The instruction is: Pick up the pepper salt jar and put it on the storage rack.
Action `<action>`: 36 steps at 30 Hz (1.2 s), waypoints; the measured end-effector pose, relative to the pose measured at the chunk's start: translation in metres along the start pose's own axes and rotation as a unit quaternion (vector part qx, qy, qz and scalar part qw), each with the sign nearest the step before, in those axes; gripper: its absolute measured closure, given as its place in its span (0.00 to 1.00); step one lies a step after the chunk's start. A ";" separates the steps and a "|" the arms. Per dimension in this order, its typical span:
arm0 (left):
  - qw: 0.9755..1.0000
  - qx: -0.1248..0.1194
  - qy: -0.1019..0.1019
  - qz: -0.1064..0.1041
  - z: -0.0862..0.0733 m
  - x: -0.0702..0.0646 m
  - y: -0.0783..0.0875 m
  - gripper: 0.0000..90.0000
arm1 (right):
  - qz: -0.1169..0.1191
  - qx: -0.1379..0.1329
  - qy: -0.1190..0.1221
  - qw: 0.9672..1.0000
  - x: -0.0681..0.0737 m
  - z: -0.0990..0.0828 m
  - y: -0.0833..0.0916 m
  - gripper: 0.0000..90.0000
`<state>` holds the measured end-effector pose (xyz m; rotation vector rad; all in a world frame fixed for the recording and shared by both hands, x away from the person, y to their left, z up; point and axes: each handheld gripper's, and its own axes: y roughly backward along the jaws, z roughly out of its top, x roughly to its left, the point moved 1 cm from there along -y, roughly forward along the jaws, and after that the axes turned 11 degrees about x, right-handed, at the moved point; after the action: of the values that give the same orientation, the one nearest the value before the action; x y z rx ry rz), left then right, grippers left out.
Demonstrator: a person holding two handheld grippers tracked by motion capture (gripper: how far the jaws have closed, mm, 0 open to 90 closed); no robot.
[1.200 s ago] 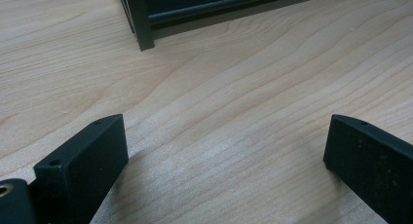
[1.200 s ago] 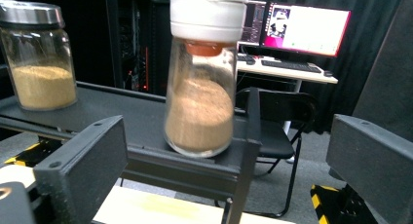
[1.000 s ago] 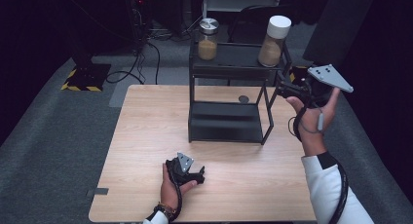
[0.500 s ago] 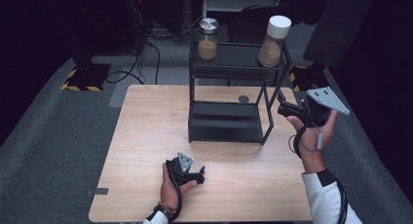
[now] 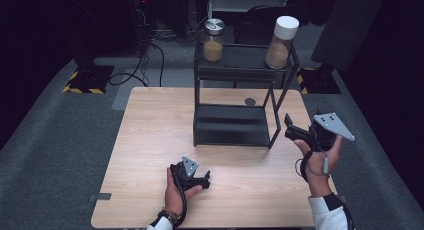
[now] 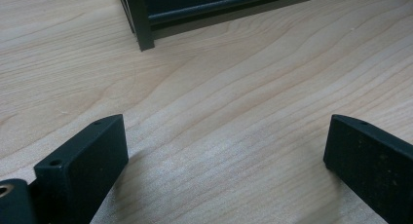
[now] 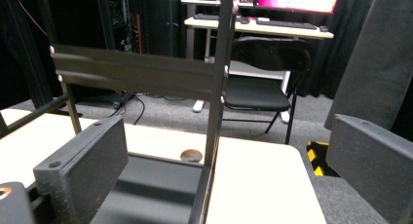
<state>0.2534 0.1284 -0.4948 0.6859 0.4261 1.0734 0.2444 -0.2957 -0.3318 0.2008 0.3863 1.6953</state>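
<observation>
A black two-tier rack (image 5: 235,125) stands at the back middle of the wooden table (image 5: 150,140). On its top shelf are a silver-lidded jar (image 5: 214,40) at the left and a taller white-lidded jar (image 5: 281,42) at the right, both holding tan grains. My left gripper (image 5: 205,179) rests low on the table in front of the rack, open, with bare wood between its fingers (image 6: 83,165). My right gripper (image 5: 288,129) hangs in the air just right of the rack's front right post (image 7: 214,112), open and holding nothing.
A small dark round disc (image 5: 250,101) lies on the table behind the rack's lower shelf. Beyond the table are a black chair (image 7: 263,87), a desk with a monitor (image 7: 297,0), floor cables and yellow-black striped stand feet (image 5: 82,87).
My right gripper has come down and back towards the person, from up beside the white-lidded jar to the level of the rack's lower part. The left gripper has stayed put.
</observation>
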 end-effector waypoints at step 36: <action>1.000 0.000 0.000 -0.001 0.000 0.000 0.000 0.02 | 0.007 0.043 0.030 0.999 0.007 -0.071 -0.002 0.02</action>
<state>0.2534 0.1284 -0.4949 0.6849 0.4269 1.0728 0.2204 -0.2989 -0.3992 0.2167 0.5051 1.7025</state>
